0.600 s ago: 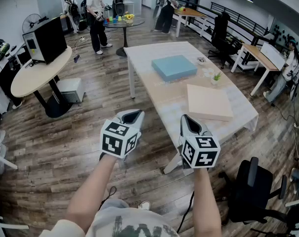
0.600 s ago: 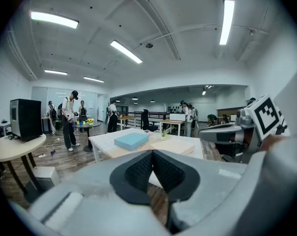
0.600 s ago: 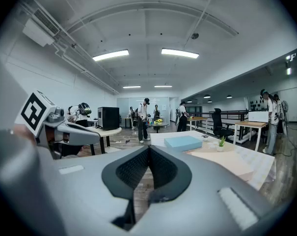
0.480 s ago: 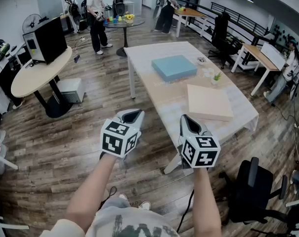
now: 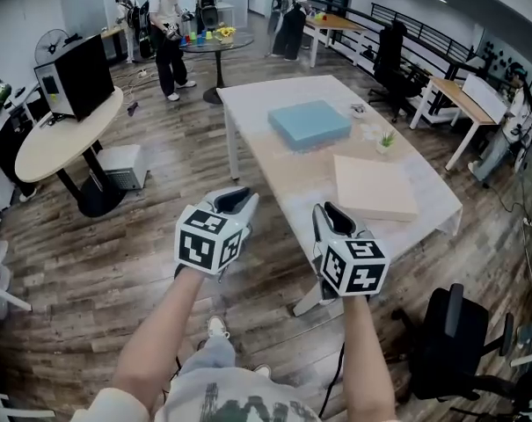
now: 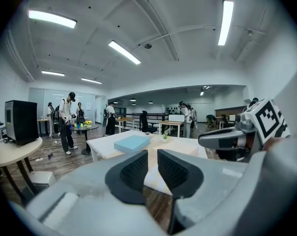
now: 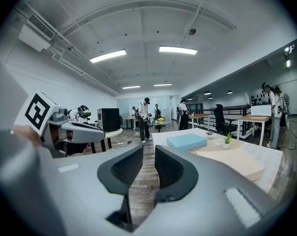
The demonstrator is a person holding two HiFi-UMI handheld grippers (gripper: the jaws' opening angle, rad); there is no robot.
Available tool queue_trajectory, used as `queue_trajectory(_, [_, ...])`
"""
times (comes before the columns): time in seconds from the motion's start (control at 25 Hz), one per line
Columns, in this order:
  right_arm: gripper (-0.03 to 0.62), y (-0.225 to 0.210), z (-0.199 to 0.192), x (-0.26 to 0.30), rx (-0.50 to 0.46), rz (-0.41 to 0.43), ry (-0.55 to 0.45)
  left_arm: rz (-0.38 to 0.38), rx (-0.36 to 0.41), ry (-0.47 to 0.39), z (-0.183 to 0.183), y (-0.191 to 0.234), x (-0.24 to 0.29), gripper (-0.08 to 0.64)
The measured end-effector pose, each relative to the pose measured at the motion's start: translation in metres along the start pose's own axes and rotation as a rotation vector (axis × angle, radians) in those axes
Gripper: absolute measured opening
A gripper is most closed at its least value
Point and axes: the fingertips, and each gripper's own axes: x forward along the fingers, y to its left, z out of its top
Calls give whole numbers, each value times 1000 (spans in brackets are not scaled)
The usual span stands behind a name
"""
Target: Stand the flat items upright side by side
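Here, both grippers hover short of white table's near end, side by side. Left gripper: jaws narrowly apart, nothing between. Right gripper: same slim gap, empty. Blue slab lies flat mid-table. Tan board lies flat nearer, toward table's right edge, apart from slab. Small potted plant just beyond board. Neither flat item touched.
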Motion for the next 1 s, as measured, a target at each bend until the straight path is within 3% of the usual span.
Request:
queue_trajectory(0.28, [135, 4, 6, 54, -1, -10, 21, -17, -12, -4, 8, 54, 31, 117])
queue_trajectory(0.68, [230, 7, 22, 140, 33, -105, 56, -121, -46, -1, 29, 148, 88, 187])
queue_trajectory(1.0, [281, 19, 34, 189, 56, -190, 53, -205, -24, -10, 42, 204, 118, 223])
